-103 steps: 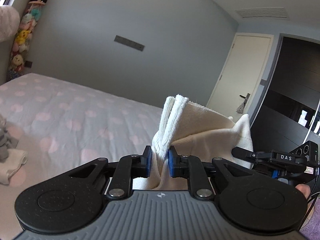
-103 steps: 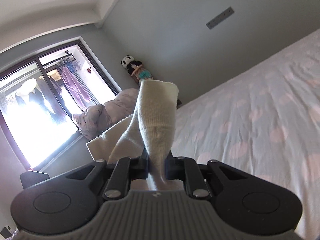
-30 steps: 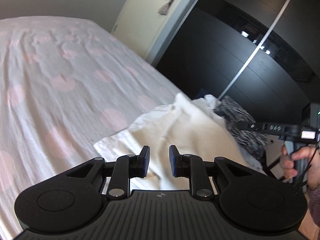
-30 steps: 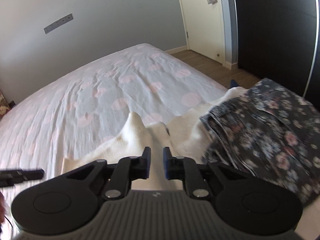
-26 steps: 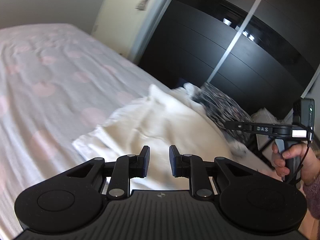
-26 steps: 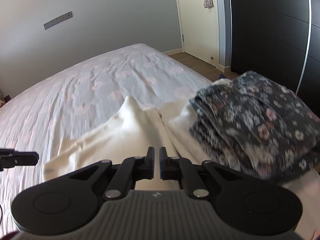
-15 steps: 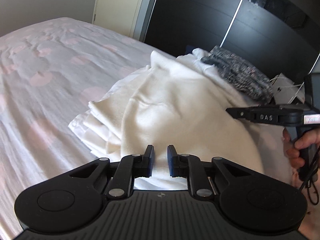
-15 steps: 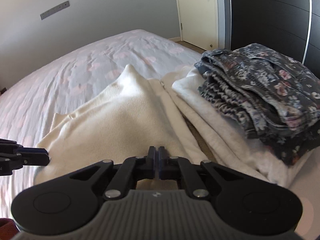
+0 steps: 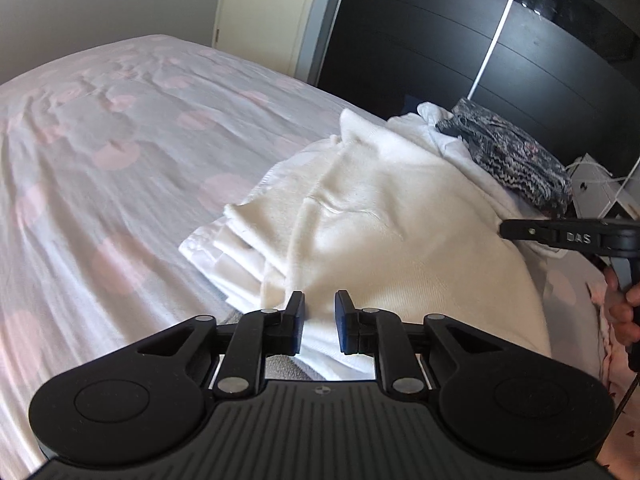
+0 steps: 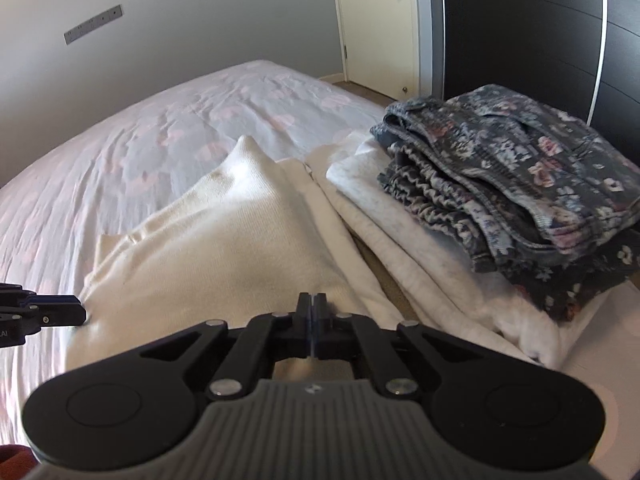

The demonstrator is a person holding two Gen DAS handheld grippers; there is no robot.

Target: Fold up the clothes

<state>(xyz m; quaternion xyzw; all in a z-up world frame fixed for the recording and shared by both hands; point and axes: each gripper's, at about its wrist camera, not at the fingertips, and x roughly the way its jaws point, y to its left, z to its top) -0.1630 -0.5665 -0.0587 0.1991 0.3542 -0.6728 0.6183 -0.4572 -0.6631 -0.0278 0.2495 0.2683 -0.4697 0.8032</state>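
A cream knit garment (image 9: 400, 220) lies folded on the bed, on top of a flat white stack (image 9: 224, 252). My left gripper (image 9: 319, 320) hovers over its near edge, open by a narrow gap, with nothing pinched. In the right wrist view the same cream garment (image 10: 224, 248) spreads just ahead of my right gripper (image 10: 313, 320). That gripper's pads still meet, its jaws are only starting to part, and nothing is between them. The right gripper's finger (image 9: 560, 236) reaches over the garment's right side. The left gripper's fingertip (image 10: 40, 312) shows at the left edge.
A folded dark floral garment (image 10: 520, 184) sits on a white folded piece (image 10: 420, 248) right of the cream one. The pink-dotted bedsheet (image 9: 100, 140) stretches left and far. A black wardrobe (image 9: 440, 40) and a door (image 10: 380, 20) stand beyond. A hand (image 9: 624, 304) holds the right gripper.
Both grippers let go of the cream garment they held up earlier; it now lies on the bed. Both have sunk closer to it, and the right jaws have come together.
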